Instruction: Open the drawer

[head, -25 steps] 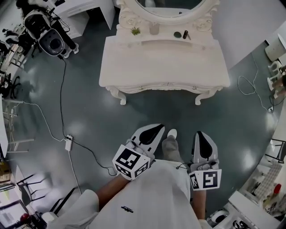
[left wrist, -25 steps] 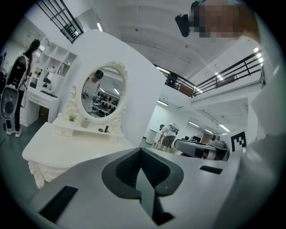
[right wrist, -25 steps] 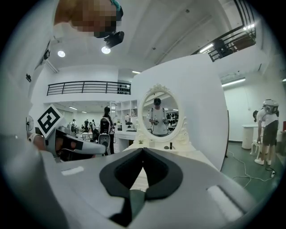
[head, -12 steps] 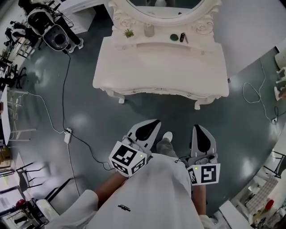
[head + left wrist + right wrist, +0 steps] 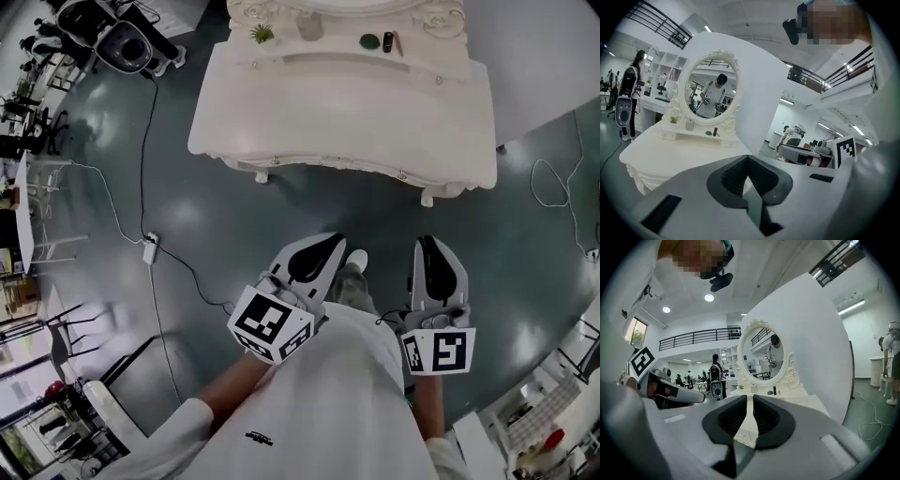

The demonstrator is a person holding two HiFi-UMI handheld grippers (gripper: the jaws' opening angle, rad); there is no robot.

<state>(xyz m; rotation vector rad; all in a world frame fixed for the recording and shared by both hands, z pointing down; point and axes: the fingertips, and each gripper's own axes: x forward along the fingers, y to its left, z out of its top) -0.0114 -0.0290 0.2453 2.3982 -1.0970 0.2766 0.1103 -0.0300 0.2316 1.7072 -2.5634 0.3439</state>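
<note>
Far ahead of the fingertips (image 5: 736,413), the vanity drawer (image 5: 337,167) is not yet reached. The left gripper (image 5: 328,246) is clenched empty. The right gripper (image 5: 428,244), just opened on nothing, must be carried to a knob (image 5: 401,175).

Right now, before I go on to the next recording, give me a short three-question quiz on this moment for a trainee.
1. True or false: the drawer of the dressing table already stands pulled out.
2. What is between the jaws of the left gripper? A) a cloth B) nothing C) a pen
3. In the head view, which item on the table's back shelf lies farthest left?

Key:
1. False. The drawer front sits flush with the table.
2. B. Its jaws meet at the tips on nothing.
3. The small green plant.
</note>
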